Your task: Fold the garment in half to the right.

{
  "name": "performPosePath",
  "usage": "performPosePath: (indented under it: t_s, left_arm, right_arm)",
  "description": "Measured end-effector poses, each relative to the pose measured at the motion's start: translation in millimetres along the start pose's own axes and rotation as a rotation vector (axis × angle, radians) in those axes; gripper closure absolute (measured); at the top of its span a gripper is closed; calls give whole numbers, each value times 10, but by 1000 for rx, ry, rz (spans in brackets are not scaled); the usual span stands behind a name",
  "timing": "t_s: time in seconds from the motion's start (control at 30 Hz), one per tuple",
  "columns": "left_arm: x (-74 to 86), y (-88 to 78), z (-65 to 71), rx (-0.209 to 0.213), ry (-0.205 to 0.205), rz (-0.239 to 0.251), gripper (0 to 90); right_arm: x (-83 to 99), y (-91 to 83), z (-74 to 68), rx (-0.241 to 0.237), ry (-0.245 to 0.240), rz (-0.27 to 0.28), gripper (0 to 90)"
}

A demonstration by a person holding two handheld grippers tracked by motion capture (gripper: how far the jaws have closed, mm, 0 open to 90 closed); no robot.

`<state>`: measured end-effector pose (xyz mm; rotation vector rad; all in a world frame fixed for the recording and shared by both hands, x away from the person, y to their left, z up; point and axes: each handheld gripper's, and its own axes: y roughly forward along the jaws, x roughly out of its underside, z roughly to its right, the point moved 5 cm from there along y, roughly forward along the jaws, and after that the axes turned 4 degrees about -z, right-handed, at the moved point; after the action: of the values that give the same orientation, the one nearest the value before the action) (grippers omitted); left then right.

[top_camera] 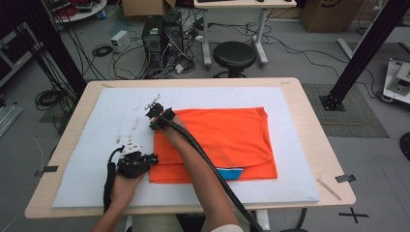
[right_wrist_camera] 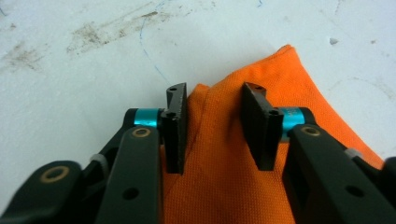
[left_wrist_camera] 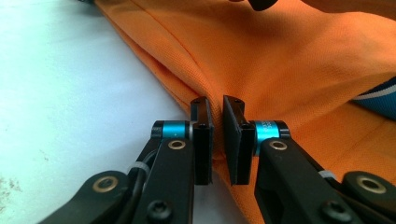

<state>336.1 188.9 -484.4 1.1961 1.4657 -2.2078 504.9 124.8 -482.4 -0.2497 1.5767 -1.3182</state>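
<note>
An orange shirt [top_camera: 227, 135] lies folded on the white mat [top_camera: 111, 125], with a blue and white part [top_camera: 229, 172] peeking out from under its near edge. My left gripper [top_camera: 153, 158] is at the shirt's near left corner. In the left gripper view that gripper [left_wrist_camera: 218, 105] is shut on the folded edge of the shirt [left_wrist_camera: 289, 65]. My right gripper [top_camera: 153, 112] reaches across to the far left corner. In the right gripper view, the jaws of that gripper [right_wrist_camera: 212, 91] stand partly closed on a raised ridge of the shirt [right_wrist_camera: 219, 154].
The mat covers most of a wooden table [top_camera: 314, 140], and it is smudged near the far left corner [right_wrist_camera: 93, 32]. Beyond the table's far edge stand a black stool [top_camera: 234, 55] and computer towers [top_camera: 159, 36] among floor cables. A black frame post [top_camera: 362, 48] rises at the right.
</note>
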Motion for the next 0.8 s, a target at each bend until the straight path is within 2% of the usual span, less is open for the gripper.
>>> performPosePath:
  t_s: [0.1, 0.17, 0.23, 0.4, 0.5, 0.7, 0.8]
  left_arm:
    - [-2, 1, 4, -4, 2, 3, 823]
    - [-6, 2, 7, -7, 0, 10, 824]
    - [-9, 0, 4, -9, 2, 13, 823]
    - [-21, -1, 1, -8, 0, 24, 824]
    - [-34, -16, 0, -2, 0, 37, 824]
    - [-87, -65, -4, 47, -33, 72, 829]
    - [-147, -96, 22, 85, -44, 96, 830]
  right_arm:
    - [4, 6, 7, -12, 13, 5, 674]
    - [4, 4, 12, -14, 19, 7, 748]
    - [8, 5, 29, -8, 31, 13, 780]
    - [13, 3, 38, -6, 33, 22, 802]
    - [15, -9, 59, -23, 53, 28, 811]
    - [28, -75, 112, -51, 74, 56, 815]
    - [31, -143, 153, -67, 88, 78, 815]
